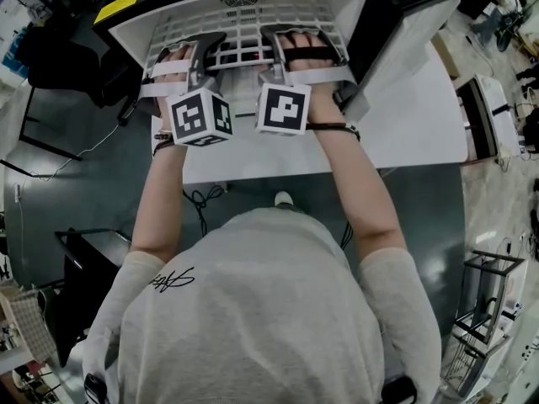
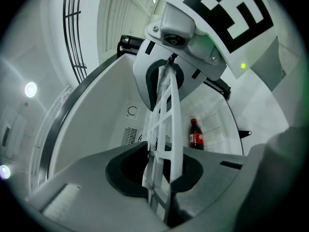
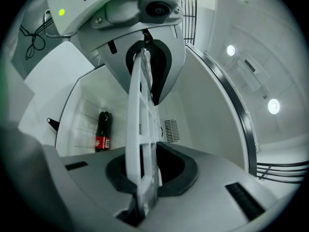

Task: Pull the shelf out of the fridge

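White fridge (image 1: 147, 30), left claw (image 2: 161, 129), right claw (image 3: 145, 124) each clenched on shelf (image 1: 244, 23), bottle (image 2: 195, 135) only in gripper views

Shelf (image 1: 248, 32) front hid in head view, bottle (image 2: 194, 135) lbl unreadable

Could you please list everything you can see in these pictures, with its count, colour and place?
white plastic grid shelf: one, white, in the fridge's opening, front edge between both grippers' jaws.
small black-shelled fridge: one, white inside, at the table's far side, door open to the right.
dark cola bottle: one clearly seen, red label, inside the fridge beyond the shelf.
yellow label: one, on the fridge's top.
white table: one, under the person's forearms.
black cable: one tangle, on the floor by the table's near edge.
left gripper: one, grey, clamped on the shelf.
right gripper: one, grey, clamped on the shelf.
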### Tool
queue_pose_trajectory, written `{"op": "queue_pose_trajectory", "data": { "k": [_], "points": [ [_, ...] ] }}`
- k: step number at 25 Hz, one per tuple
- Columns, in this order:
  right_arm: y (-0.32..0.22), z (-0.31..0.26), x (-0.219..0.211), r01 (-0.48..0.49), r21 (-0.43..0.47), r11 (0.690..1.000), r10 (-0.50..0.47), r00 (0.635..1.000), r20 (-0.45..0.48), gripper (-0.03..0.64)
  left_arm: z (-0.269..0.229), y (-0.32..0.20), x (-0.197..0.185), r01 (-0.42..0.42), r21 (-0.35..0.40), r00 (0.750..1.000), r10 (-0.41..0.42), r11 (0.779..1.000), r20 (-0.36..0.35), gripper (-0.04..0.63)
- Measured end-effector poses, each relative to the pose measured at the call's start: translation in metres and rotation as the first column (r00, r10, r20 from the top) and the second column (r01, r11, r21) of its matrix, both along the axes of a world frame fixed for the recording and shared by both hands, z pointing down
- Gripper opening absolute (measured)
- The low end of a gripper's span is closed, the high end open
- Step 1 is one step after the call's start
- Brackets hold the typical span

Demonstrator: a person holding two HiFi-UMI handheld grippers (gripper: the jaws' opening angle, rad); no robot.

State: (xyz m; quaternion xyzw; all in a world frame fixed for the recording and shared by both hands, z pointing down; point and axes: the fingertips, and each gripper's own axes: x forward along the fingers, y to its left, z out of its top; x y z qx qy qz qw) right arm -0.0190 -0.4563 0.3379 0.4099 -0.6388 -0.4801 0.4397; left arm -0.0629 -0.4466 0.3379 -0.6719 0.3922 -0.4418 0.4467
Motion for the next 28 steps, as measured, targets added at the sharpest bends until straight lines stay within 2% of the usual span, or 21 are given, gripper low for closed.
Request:
{"op": "queue_pose_trajectory", "data": {
  "k": [28],
  "points": [
    [0.021,0.000,0.001,-0.012,-0.014,1.000,0.013,1.000,0.008,0.041,-0.001,0.022,0.000,-0.010,-0.005,1.000,0.010,1.000,-0.008,0.048]
  ]
}}
